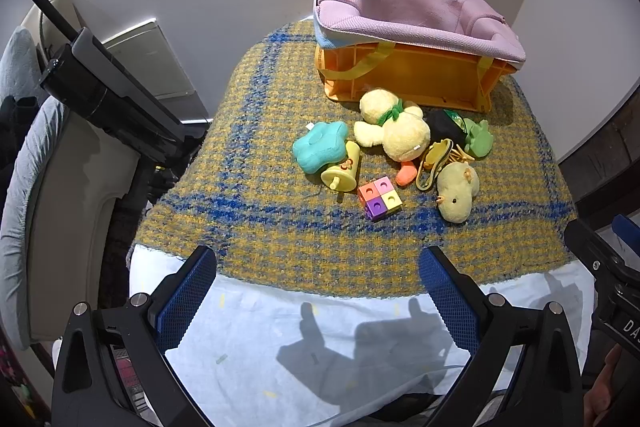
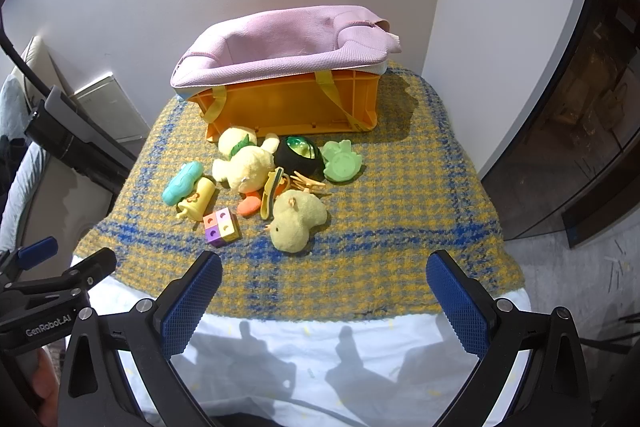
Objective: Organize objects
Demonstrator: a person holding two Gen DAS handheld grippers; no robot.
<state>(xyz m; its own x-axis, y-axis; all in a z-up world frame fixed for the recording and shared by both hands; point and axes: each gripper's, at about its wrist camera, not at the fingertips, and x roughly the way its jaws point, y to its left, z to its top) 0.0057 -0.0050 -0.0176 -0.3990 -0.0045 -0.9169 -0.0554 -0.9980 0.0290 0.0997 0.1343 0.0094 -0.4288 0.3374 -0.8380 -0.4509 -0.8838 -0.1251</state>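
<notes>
An orange crate [image 1: 416,79] [image 2: 296,103] lined with a pink bag [image 1: 416,13] [image 2: 280,51] stands at the back of the plaid blanket. In front of it lies a pile of toys: a yellow plush duck [image 1: 396,131] [image 2: 244,163], a teal flower [image 1: 320,147] [image 2: 182,183], a yellow bell [image 1: 344,175] [image 2: 198,203], a coloured cube [image 1: 380,197] [image 2: 222,227], a small yellow plush [image 1: 458,193] [image 2: 296,221], a black bowl [image 2: 298,155] and a green toy [image 1: 480,137] [image 2: 342,163]. My left gripper [image 1: 318,269] and right gripper [image 2: 324,273] are open and empty, near the front edge.
The plaid blanket [image 1: 260,187] [image 2: 420,207] covers a table over a white sheet [image 1: 280,339] [image 2: 300,355]. A wall stands close behind the crate. A black pole and chair [image 1: 108,95] are at the left. A dark cabinet [image 2: 580,107] is at the right.
</notes>
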